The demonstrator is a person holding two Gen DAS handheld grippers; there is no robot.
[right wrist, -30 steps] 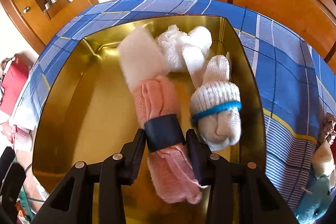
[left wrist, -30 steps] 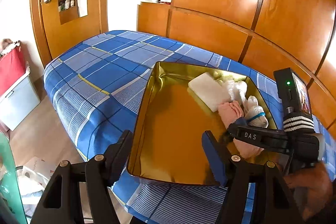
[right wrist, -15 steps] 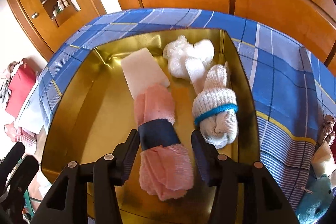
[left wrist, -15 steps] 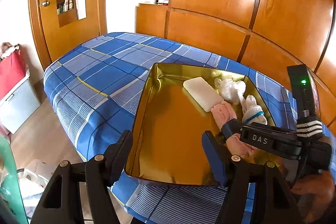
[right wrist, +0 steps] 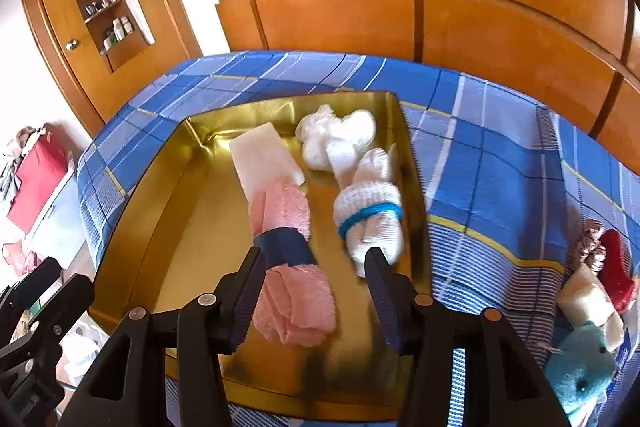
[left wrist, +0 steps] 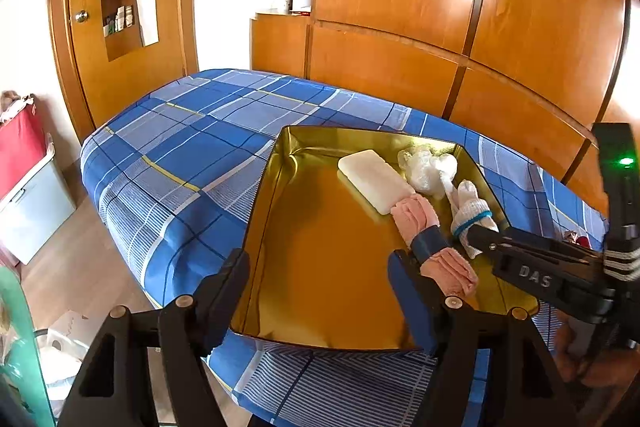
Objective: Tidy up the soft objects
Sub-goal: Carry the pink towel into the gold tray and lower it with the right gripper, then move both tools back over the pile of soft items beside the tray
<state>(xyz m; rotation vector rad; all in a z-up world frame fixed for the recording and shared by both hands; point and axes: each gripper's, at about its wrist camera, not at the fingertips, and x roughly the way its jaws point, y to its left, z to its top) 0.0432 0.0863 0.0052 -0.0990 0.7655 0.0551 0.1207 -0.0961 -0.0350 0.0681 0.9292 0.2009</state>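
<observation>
Right gripper (right wrist: 316,273) has let go and lifted off the pink rolled towel with dark band (right wrist: 290,255), which lies inside the gold metal tray (right wrist: 160,219); jaws apart, clear of it. Left gripper (left wrist: 320,285) hovers, jaws opening, nothing between.

Glossy gold metal tray (right wrist: 168,187) holds fuzzy pink cloth roll (right wrist: 288,215).
</observation>
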